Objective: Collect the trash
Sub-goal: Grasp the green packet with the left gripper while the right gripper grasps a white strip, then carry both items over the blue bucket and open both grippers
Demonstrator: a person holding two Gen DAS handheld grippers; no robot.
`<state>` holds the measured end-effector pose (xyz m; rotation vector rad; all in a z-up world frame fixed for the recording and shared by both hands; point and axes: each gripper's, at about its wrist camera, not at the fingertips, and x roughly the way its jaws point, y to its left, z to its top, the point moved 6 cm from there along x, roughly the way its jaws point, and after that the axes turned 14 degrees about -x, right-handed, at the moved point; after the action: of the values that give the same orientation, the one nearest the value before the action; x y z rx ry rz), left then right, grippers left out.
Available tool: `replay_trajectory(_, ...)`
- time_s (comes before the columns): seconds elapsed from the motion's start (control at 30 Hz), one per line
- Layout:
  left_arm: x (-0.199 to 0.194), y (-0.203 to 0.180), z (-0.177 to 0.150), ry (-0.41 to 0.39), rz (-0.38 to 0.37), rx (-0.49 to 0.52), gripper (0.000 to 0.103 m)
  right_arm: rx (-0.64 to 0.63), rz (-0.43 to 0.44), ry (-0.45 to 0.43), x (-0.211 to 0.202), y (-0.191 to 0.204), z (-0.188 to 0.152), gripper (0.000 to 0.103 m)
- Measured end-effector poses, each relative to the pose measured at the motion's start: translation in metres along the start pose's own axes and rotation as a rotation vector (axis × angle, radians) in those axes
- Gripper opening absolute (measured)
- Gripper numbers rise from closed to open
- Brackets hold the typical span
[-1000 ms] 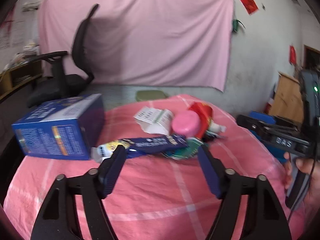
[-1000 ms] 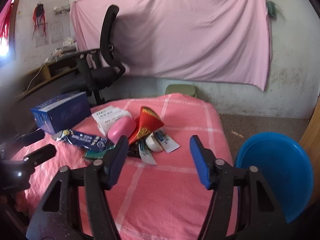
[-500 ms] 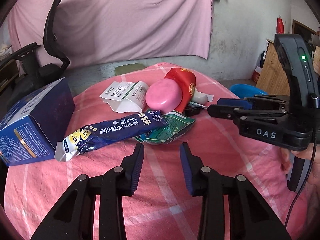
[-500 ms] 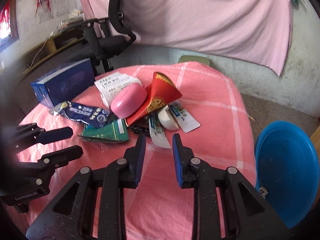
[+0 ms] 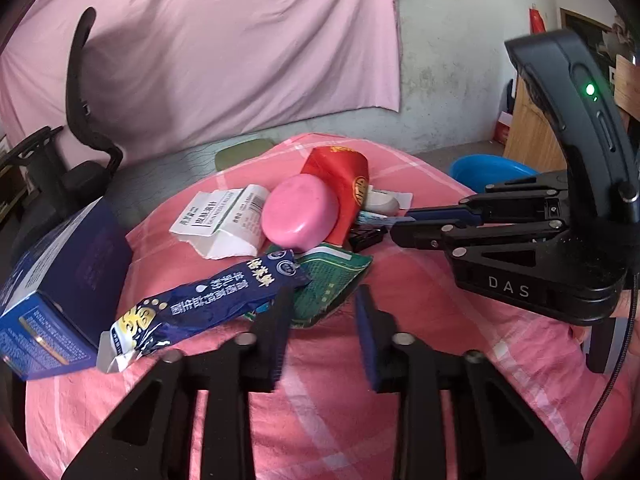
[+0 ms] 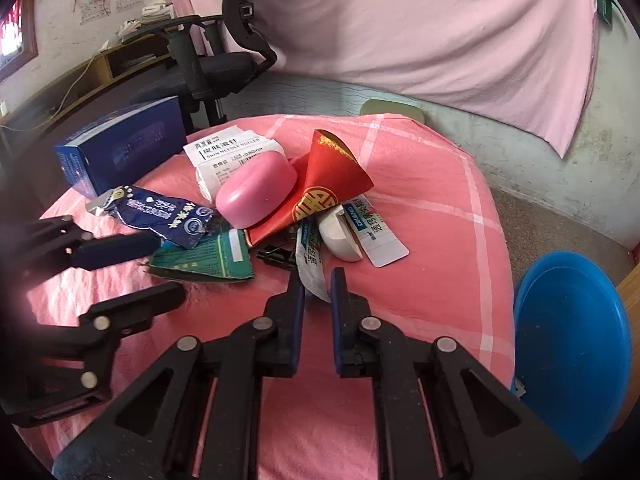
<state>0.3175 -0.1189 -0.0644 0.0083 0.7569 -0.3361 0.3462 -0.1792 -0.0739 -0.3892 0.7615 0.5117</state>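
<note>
**Both grippers hovering at the trash pile**

While the trash is lying heaped on the pink checked tablecloth (image 6: 432, 184), we are holding our left gripper (image 5: 322, 300) partly open at the crumpled green foil packet (image 5: 332, 276), with the dark blue snack wrapper (image 5: 208, 300) at nine o'clock of it. Our right gripper (image 6: 317, 280) is standing nearly closed around the tip of a white and green sachet (image 6: 310, 264), and we cannot tell whether it is pinching. A round blue plastic basin (image 6: 572, 344) is sitting at three o'clock.
</note>
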Motion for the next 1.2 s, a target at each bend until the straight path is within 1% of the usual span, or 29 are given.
replay_trajectory(0.1, 0.003, -0.003, 0.0, 0.008, -0.003, 0.013, 0.01, -0.004, 0.013, -0.016, -0.004, 0.001, 0.0, 0.029)
replay_trajectory(0.13, 0.001, -0.003, 0.001, 0.0, -0.002, 0.015, 0.009, -0.007, 0.019, -0.022, -0.005, 0.002, 0.0, 0.021)
replay_trajectory(0.23, -0.008, -0.002, 0.003, -0.041, -0.002, 0.001, 0.003, 0.002, 0.047, -0.04, -0.01, 0.002, -0.001, 0.021)
replay_trajectory(0.27, -0.013, 0.0, 0.004, -0.056, -0.004, -0.017, 0.001, 0.008, 0.055, -0.048, -0.012, 0.002, -0.001, 0.021)
replay_trajectory(0.33, -0.019, 0.004, 0.006, -0.066, -0.015, -0.072, 0.0, 0.023, 0.065, -0.07, -0.019, -0.001, -0.003, 0.021)
replay_trajectory(0.43, -0.027, 0.01, 0.011, -0.074, -0.057, -0.171, 0.0, 0.034, 0.083, -0.103, -0.03, -0.003, -0.008, 0.021)
replay_trajectory(0.57, -0.046, 0.01, 0.015, -0.103, -0.118, -0.279, 0.0, 0.023, 0.065, -0.166, -0.054, -0.001, -0.012, 0.021)
replay_trajectory(0.7, -0.07, 0.003, 0.02, -0.151, -0.149, -0.311, 0.0, 0.01, 0.036, -0.252, -0.082, 0.0, -0.016, 0.021)
replay_trajectory(0.83, -0.091, -0.008, 0.033, -0.227, -0.17, -0.324, 0.0, 0.002, -0.026, -0.38, -0.112, -0.003, -0.015, 0.021)
replay_trajectory(0.93, -0.108, -0.019, 0.048, -0.3, -0.192, -0.33, 0.0, 0.0, -0.109, -0.505, -0.142, -0.008, -0.014, 0.021)
replay_trajectory(0.97, -0.114, -0.024, 0.054, -0.331, -0.199, -0.329, 0.0, 0.003, -0.127, -0.532, -0.149, -0.01, -0.014, 0.021)
replay_trajectory(1.03, -0.124, -0.034, 0.065, -0.38, -0.216, -0.321, 0.0, 0.014, -0.194, -0.61, -0.17, -0.016, -0.014, 0.021)
replay_trajectory(1.1, -0.133, -0.048, 0.076, -0.436, -0.236, -0.298, 0.0, 0.026, -0.253, -0.657, -0.183, -0.021, -0.015, 0.021)
replay_trajectory(1.2, -0.141, -0.07, 0.091, -0.497, -0.276, -0.259, 0.0, 0.056, -0.331, -0.718, -0.202, -0.033, -0.019, 0.021)
